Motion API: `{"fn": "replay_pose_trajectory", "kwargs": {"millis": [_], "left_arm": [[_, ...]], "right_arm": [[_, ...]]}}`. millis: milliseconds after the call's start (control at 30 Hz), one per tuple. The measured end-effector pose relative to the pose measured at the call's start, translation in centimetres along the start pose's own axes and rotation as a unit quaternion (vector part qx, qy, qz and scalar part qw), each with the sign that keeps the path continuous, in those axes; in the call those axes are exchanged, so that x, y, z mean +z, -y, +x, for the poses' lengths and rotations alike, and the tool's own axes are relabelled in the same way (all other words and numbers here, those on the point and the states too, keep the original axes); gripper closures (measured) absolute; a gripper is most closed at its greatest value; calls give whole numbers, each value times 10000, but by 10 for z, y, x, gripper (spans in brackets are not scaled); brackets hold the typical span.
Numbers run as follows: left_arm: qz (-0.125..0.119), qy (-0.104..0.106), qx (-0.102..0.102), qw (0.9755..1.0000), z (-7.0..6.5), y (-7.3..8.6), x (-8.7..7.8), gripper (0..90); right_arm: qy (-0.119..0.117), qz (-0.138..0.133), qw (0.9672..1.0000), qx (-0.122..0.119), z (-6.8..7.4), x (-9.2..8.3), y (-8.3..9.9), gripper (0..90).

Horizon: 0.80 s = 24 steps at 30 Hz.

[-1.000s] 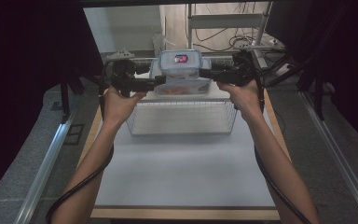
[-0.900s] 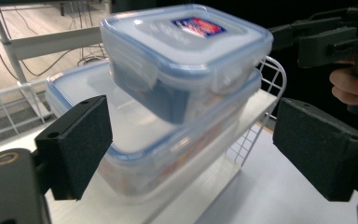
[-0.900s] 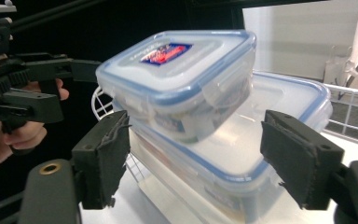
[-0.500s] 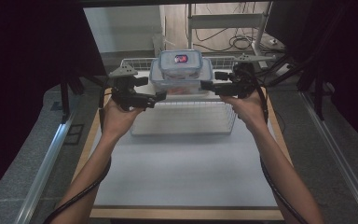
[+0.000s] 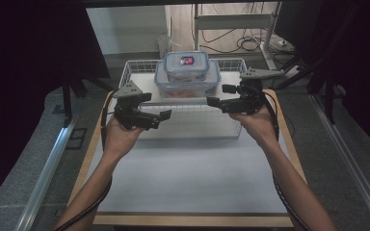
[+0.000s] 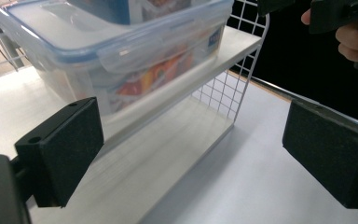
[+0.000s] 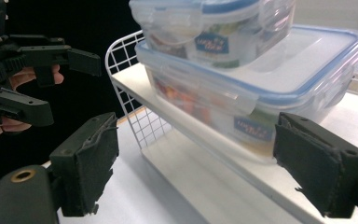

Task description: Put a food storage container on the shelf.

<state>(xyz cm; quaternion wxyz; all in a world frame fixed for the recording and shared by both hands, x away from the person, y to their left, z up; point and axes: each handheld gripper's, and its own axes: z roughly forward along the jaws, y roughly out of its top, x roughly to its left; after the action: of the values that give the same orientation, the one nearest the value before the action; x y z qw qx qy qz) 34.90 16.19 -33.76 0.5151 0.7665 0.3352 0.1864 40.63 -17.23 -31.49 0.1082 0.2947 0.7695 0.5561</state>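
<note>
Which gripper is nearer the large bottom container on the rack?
Right, narrowly. The right gripper sits just off the large container's near right corner; the left gripper is lower, farther toward the person. Both have just been opening, empty.

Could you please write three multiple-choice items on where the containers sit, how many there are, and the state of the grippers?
1. Where does the large container rest?
A. on the wire rack's shelf
B. on the white mat
C. in a hand

2. How many lidded containers are stacked?
A. one
B. two
C. four

3. How do the left gripper and right gripper stand?
A. both clamped on a container
B. one holding a lid
C. both open, holding nothing

Answers: 1 A, its base lies on the shelf board; 2 B, the small container sits on the large one's lid; 3 C, nothing lies between either pair of pads.
</note>
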Motion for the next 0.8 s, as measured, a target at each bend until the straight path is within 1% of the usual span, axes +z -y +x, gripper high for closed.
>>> {"fn": "replay_pose_trajectory", "kwargs": {"millis": [200,333,367,400,633,800], "left_arm": [[34,-55,30,10000,-4,11,-4,45],[46,-43,8,10000,-7,20,-6,45],[46,-43,8,10000,-7,20,-6,45],[70,-41,19,10000,-8,24,-7,45],[63,-11,28,10000,-11,35,-12,45],[74,-18,61,10000,-15,45,-15,44]], "right_arm": [[14,76,9999,-82,6,-2,7,122],[7,114,9998,-144,12,-3,15,104],[7,114,9998,-144,12,-3,15,104],[11,134,9998,-172,14,-4,18,98],[32,144,9996,-256,20,-7,26,84],[45,199,9991,-370,27,-10,34,72]]}}
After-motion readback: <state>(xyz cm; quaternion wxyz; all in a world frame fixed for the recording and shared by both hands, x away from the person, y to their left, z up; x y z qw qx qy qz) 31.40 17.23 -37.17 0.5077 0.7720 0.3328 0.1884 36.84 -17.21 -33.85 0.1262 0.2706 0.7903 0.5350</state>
